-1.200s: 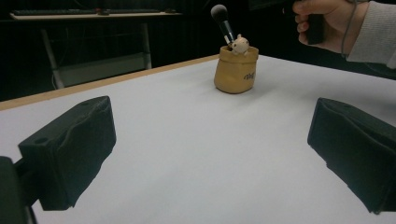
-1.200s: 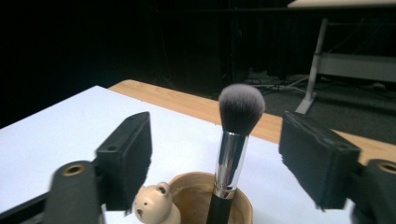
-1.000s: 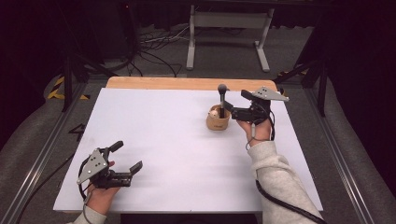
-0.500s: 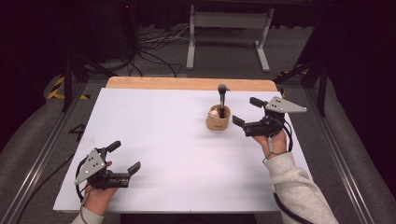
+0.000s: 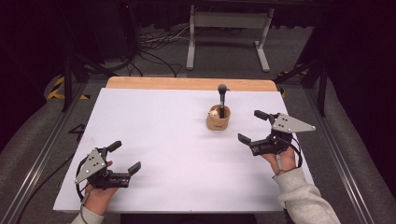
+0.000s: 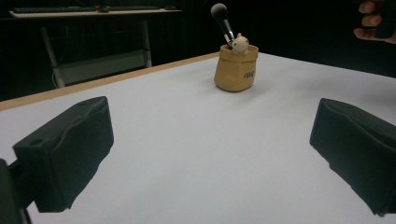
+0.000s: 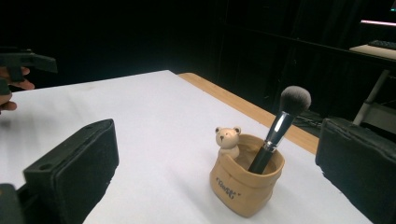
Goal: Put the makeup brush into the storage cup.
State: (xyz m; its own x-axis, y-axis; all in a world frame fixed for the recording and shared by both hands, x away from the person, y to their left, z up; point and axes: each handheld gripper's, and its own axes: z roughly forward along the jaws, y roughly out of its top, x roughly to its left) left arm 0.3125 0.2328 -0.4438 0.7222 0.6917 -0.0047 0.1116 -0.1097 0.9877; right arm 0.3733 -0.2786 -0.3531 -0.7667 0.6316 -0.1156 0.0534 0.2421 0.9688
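A tan bag-shaped pot (image 5: 218, 123) with a small bear figure (image 7: 227, 139) on its rim stands right of centre on the white table (image 5: 163, 130). A black makeup brush (image 5: 222, 97) stands upright in it, bristles up. My right gripper (image 5: 250, 126) hovers to the pot's right, apart from it. Its jaws have just been opening and now stand open with nothing between the pads (image 7: 74, 170). In the right gripper view the pot (image 7: 245, 186) sits ahead between the jaws. My left gripper (image 5: 125, 156) rests open and empty at the near left, with the pot (image 6: 236, 67) far ahead.
A wooden strip (image 5: 187, 84) borders the table's far edge. Beyond it stand a grey metal frame (image 5: 229, 28) and loose cables (image 5: 149, 46) on the floor. Metal rails (image 5: 42, 154) run along both sides of the table.
My right gripper has drawn back from the pot, to the right and toward the near edge, leaving the brush standing in it. The left gripper has stayed put.
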